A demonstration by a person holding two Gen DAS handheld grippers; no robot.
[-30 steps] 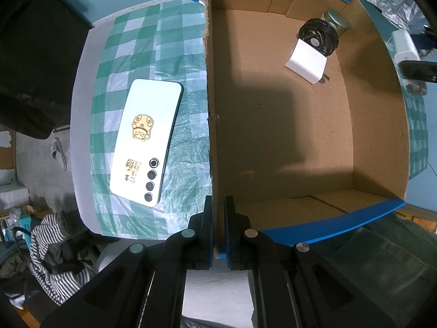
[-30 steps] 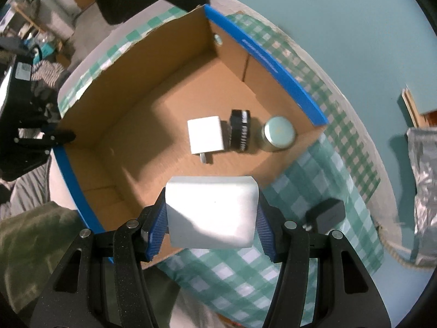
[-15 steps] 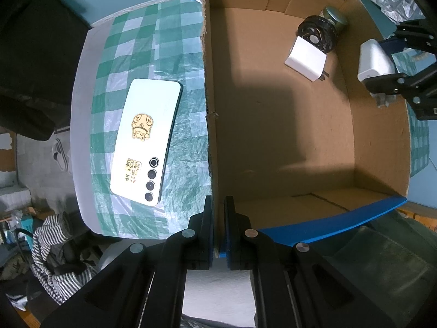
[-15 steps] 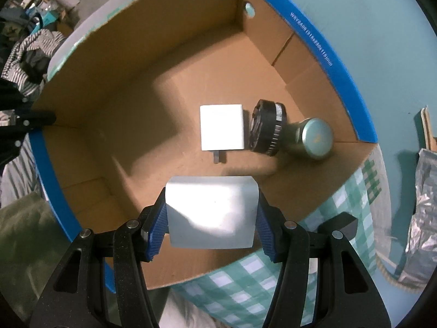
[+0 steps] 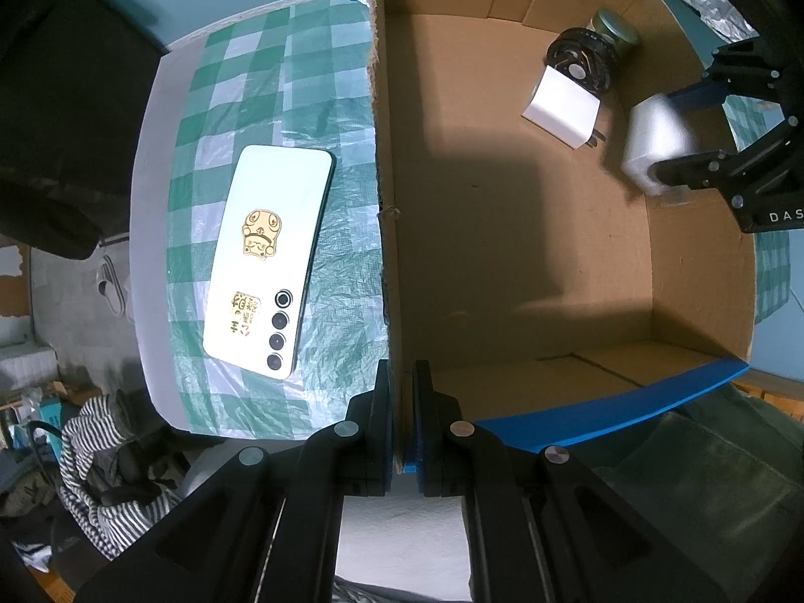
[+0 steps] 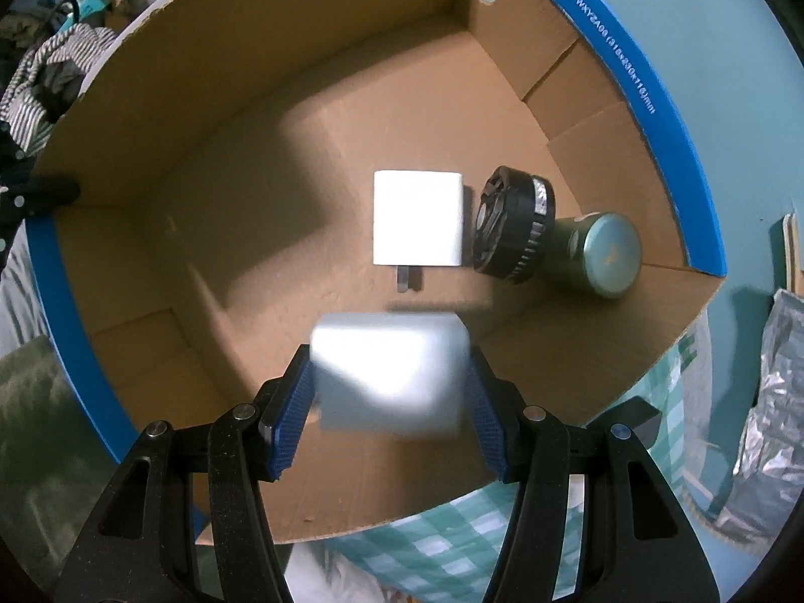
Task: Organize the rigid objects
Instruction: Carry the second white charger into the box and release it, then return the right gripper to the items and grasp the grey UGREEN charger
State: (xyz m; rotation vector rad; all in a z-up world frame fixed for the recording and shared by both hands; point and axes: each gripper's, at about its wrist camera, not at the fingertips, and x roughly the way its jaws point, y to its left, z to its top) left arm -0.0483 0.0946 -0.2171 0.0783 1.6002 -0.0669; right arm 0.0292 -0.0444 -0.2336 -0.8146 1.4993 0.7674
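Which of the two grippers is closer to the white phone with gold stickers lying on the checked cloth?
Left. The left gripper is clamped on the cardboard box's wall right beside the white phone with gold stickers; the right gripper is across the box, holding a white block.

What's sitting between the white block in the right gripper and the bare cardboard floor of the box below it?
Nothing visible. The right gripper holds the white block over bare floor of the cardboard box; the white charger, black round part and tin lie farther off.
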